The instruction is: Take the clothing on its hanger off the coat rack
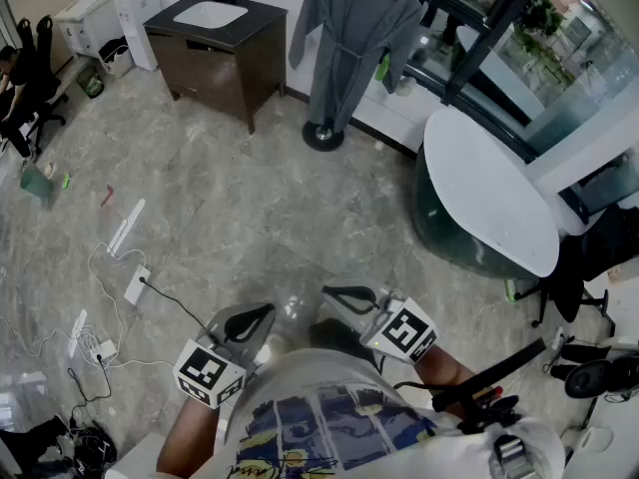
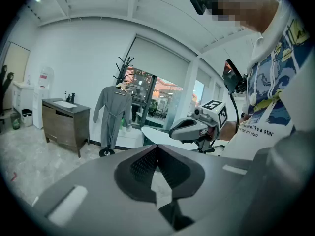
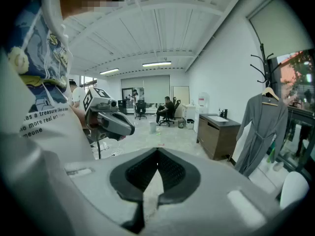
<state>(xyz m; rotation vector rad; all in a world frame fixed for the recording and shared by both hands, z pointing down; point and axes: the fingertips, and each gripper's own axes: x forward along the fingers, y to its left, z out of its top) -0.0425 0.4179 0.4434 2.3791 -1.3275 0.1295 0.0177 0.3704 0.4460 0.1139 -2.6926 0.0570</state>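
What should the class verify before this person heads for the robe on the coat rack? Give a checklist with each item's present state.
1. Left gripper empty, jaws together: ok.
2. Right gripper empty, jaws together: ok.
3. Grey robe on its hanger on the coat rack: ok.
4. Robe within reach of either gripper: not ok, it hangs across the floor from them.
5. How the hanger's hook sits on the rack: cannot tell, too small.
6. Power strip off the straight way to the rack: ok, it lies to the left.
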